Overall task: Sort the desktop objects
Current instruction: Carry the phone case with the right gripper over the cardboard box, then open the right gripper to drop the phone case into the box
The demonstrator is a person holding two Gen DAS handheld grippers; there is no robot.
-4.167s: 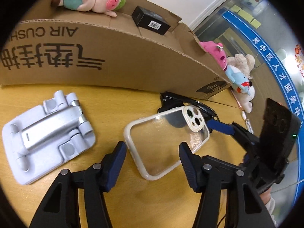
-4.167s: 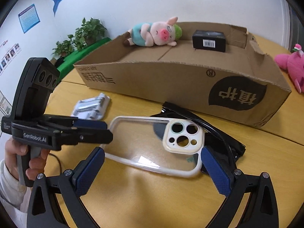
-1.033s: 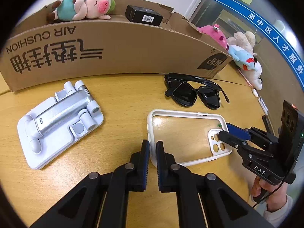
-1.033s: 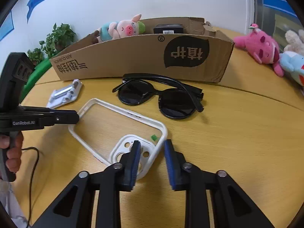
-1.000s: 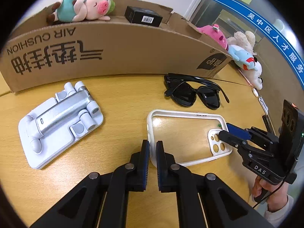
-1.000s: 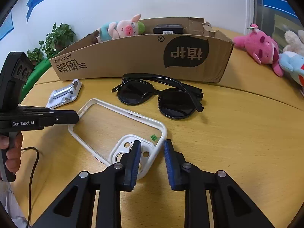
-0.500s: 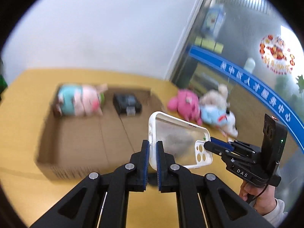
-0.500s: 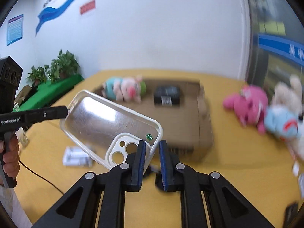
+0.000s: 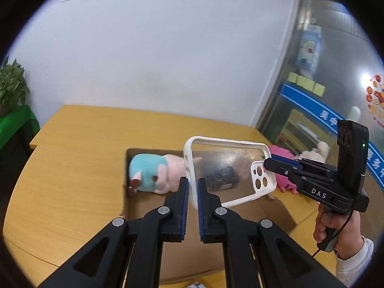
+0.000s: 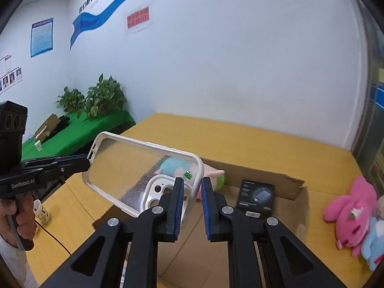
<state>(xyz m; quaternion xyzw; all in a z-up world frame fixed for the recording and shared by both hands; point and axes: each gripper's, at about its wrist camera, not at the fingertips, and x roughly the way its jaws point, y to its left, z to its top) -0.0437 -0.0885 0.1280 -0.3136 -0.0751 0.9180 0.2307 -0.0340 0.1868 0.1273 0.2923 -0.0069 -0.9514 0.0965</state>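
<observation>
**Phone case carried above the cardboard box by both tongs**

The clear phone case [image 9: 225, 170] with its white rim is held in the air over the open cardboard box [image 9: 240, 213], gripped at two opposite ends. The left tongs [image 9: 191, 193] are clenched on the plain end of the rim; the right tongs [image 10: 192, 192] are clamped on the rim at the camera-cutout end. Inside the box, a plush pig [image 9: 153, 174] and a small black box [image 10: 255, 198] are seen. A pink plush toy [image 10: 350, 212] lies on the yellow surface [image 9: 72, 168] beside the box.
</observation>
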